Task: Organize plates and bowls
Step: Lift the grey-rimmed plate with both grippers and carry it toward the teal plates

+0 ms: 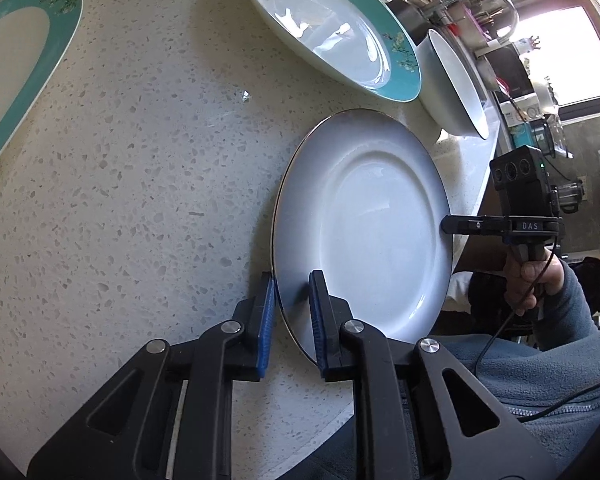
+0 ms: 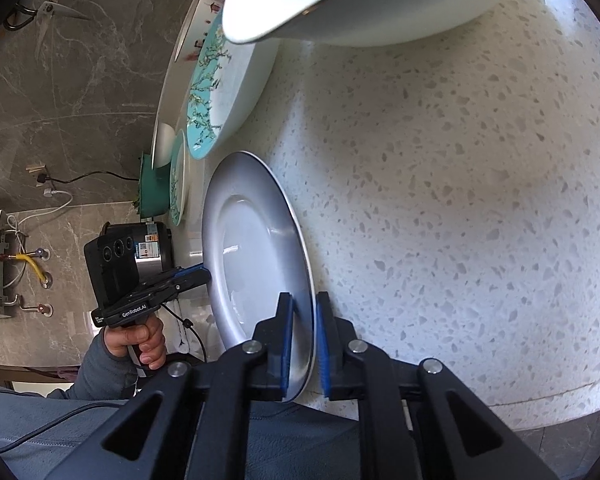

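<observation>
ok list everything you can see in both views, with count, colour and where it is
grey plate: one, pale grey-blue, at the counter edge, rim between both grippers' fingers
teal plates: at least two, teal floral rim, white centre, behind the grey plate and far left
white bowl: one, white, beside the nearer teal plate
counter: one, speckled off-white, under all dishes
scissors: one pair, hanging on the grey wall
left hand-held gripper: black, blue pads, straddling the plate rim
right hand-held gripper: same, opposite rim
</observation>
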Demonstrator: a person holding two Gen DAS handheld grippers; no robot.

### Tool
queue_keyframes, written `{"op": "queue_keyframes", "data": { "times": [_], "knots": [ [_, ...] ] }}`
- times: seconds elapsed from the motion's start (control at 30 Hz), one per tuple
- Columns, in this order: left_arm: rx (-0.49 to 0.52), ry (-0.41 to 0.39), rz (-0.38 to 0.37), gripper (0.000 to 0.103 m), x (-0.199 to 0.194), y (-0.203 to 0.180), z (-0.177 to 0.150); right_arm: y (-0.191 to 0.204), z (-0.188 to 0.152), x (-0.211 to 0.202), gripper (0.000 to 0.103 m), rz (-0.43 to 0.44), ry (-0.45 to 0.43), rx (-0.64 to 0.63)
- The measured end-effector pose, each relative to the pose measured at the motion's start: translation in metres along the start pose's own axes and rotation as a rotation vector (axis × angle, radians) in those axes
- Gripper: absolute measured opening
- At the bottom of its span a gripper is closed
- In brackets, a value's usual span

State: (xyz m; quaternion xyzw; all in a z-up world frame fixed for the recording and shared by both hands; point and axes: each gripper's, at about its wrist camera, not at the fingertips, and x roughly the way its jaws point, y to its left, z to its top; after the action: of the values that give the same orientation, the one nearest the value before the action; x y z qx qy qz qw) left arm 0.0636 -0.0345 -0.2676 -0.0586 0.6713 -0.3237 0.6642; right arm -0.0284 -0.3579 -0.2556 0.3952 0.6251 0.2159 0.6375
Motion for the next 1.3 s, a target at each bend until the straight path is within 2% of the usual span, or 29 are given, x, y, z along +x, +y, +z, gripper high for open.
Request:
{"op": "queue_keyframes", "data": {
  "times": [0.33, 0.53, 0.73, 1.07, 1.3],
  "knots": [
    [-0.049, 0.009, 0.024, 0.015, -0.008, 0.009, -0.008, 0.017, -0.001, 0.004, 0.014, 0.012, 0.017, -0.024],
    [-0.102, -0.022, 0.036, 0.015, -0.036, 0.018, -0.025, 0.035, 0.003, 0.015, 0.014, 0.019, 0.05, -0.042],
    [-0.169, -0.083, 0.065, 0.015, -0.074, 0.035, -0.047, 0.074, 0.012, 0.037, 0.014, 0.023, 0.109, -0.113],
    [-0.301, -0.161, 0.117, 0.016, -0.125, 0.083, -0.095, 0.129, 0.023, 0.096, 0.014, 0.015, 0.242, -0.218],
    [-0.352, -0.153, 0.134, 0.018, -0.123, 0.129, -0.109, 0.136, 0.029, 0.129, 0.015, -0.02, 0.294, -0.232]
  ]
}}
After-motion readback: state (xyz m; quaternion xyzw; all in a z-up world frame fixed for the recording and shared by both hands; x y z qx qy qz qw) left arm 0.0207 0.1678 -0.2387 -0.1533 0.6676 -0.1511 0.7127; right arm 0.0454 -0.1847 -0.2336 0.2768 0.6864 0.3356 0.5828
